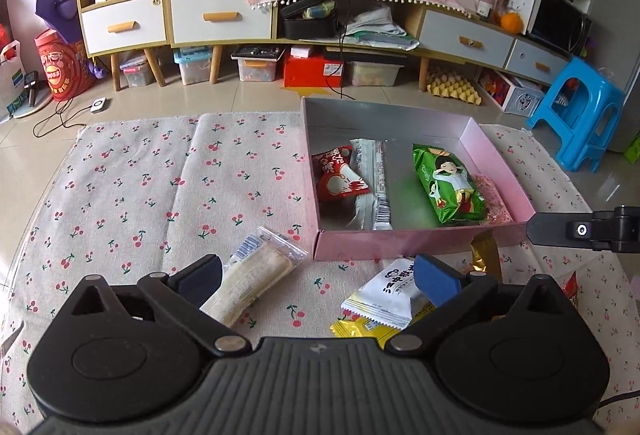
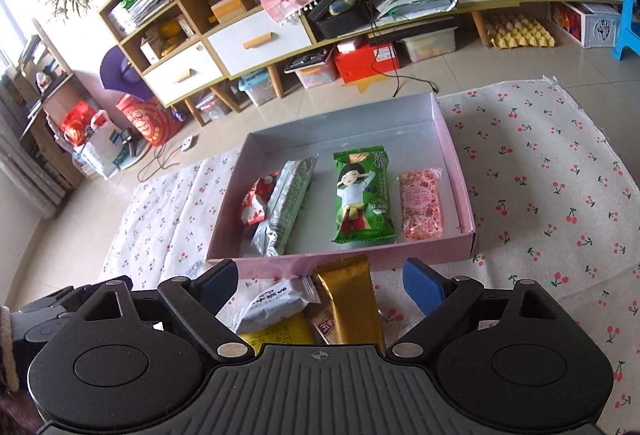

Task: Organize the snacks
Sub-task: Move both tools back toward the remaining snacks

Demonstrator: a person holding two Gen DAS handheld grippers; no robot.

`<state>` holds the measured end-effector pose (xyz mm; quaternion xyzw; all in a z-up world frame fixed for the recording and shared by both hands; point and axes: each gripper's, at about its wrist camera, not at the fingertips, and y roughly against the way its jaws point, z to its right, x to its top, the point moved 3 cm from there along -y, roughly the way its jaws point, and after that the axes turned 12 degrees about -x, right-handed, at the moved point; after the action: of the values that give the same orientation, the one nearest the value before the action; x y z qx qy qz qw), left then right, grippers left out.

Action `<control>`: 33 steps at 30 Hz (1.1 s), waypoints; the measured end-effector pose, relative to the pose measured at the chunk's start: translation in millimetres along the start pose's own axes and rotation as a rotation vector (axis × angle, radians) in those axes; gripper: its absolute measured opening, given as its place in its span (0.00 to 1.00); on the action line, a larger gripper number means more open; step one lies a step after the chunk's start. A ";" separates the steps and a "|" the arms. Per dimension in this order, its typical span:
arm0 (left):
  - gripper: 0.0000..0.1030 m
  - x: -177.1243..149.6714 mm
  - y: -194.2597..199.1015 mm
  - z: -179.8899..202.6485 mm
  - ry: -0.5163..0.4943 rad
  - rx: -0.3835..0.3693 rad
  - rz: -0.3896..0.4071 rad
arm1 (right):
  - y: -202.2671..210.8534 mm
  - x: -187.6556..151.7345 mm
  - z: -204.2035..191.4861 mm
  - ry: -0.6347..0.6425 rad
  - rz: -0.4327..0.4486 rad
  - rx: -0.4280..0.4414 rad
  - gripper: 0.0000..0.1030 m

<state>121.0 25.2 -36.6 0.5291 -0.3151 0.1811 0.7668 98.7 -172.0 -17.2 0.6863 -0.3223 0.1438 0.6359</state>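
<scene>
Now both empty: left gripper (image 1: 316, 281) and right gripper (image 2: 320, 285) spread; gold bar (image 2: 352, 299) probably next, just ahead, pinch mid-length.

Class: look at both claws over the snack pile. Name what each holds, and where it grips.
Nothing is held. The left claw and right claw both stand open above the loose snacks.
</scene>
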 end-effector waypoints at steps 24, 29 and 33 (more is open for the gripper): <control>0.99 -26.1 -2.9 -60.8 -0.124 0.039 -0.018 | -10.5 -44.3 -0.1 0.268 0.075 -0.064 0.89; 0.98 -30.3 -16.2 -71.1 -0.123 0.036 -0.049 | -21.1 -54.7 -10.6 0.343 0.061 -0.075 0.89; 0.95 -30.0 -24.2 -74.8 -0.126 0.052 -0.068 | -27.5 -57.0 -15.4 0.365 0.058 -0.081 0.89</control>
<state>135.6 87.0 -91.8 0.5697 -0.3398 0.1296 0.7370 76.4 -142.8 -71.0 0.6131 -0.2268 0.2712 0.7065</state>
